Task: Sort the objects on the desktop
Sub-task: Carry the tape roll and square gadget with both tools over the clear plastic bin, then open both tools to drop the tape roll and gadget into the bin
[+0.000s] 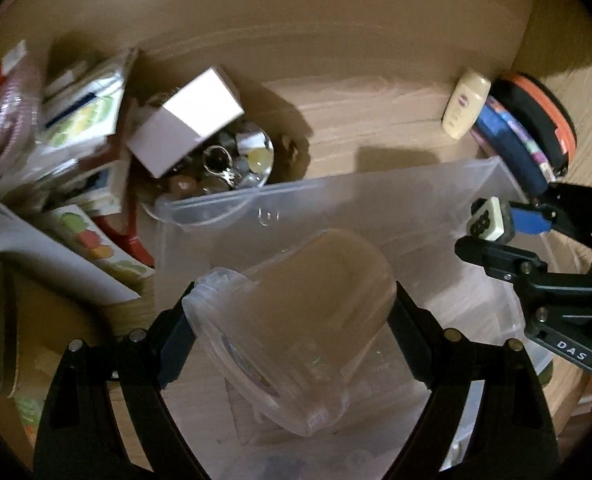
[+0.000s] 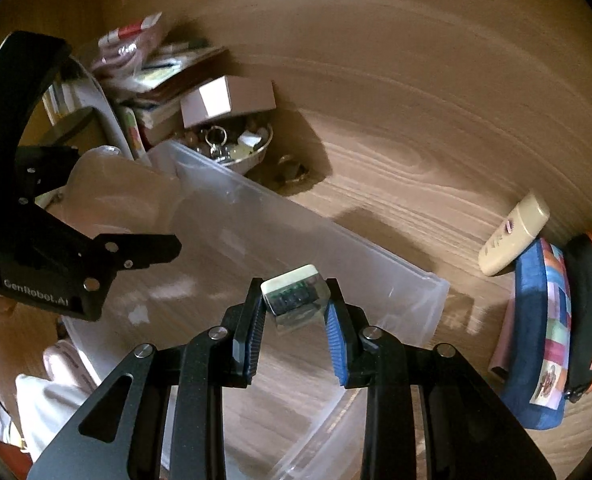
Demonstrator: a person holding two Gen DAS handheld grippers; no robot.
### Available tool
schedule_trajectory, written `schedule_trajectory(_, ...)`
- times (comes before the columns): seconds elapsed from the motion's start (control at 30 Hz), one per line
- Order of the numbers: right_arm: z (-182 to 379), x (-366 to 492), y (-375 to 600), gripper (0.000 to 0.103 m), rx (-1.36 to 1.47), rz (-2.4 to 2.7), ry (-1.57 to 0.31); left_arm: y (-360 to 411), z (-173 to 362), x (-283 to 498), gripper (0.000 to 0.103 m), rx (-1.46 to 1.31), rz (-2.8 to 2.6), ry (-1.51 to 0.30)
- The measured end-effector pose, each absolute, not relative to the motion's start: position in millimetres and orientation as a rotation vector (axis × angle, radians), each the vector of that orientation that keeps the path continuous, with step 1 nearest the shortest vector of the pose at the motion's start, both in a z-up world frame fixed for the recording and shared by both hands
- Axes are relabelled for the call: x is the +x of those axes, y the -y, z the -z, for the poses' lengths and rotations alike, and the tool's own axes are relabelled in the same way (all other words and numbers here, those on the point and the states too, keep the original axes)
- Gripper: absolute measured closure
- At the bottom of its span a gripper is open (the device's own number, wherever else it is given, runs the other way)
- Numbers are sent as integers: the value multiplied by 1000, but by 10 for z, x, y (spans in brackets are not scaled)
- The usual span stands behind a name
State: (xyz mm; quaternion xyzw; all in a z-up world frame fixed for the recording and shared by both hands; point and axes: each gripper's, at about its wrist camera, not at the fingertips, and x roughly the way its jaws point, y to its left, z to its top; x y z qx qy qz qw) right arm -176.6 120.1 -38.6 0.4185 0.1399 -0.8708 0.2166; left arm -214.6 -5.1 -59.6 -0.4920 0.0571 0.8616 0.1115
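My left gripper is shut on a clear plastic jar, held tilted over a clear plastic storage bin. My right gripper is shut on a small mahjong tile with a pale top and dark green marks, above the same bin. In the left wrist view the right gripper and the tile show at the bin's right side. In the right wrist view the left gripper and the jar show at the left.
A bowl of trinkets and keys with a white box on it stands behind the bin, beside a pile of books and packets. A cream bottle, a blue patchwork pouch and an orange-rimmed black case lie at right.
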Motion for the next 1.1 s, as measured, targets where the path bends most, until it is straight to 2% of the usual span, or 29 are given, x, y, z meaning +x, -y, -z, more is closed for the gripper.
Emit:
schedule_trajectory(0.33,533,-1900,-1101,77,1263,2368,-488,-66,736,-2242,15,-1540,-2470,-204)
schedule_trajectory(0.87,718,-1949,-962,77,1395,2261,-647,-276,897,-2220,15,-1612,-2418,-438)
schedule_trajectory(1.1,760,-1975,-942,74,1409,2274,-671,-236,848,-2256,14,-1605,-2417,-390)
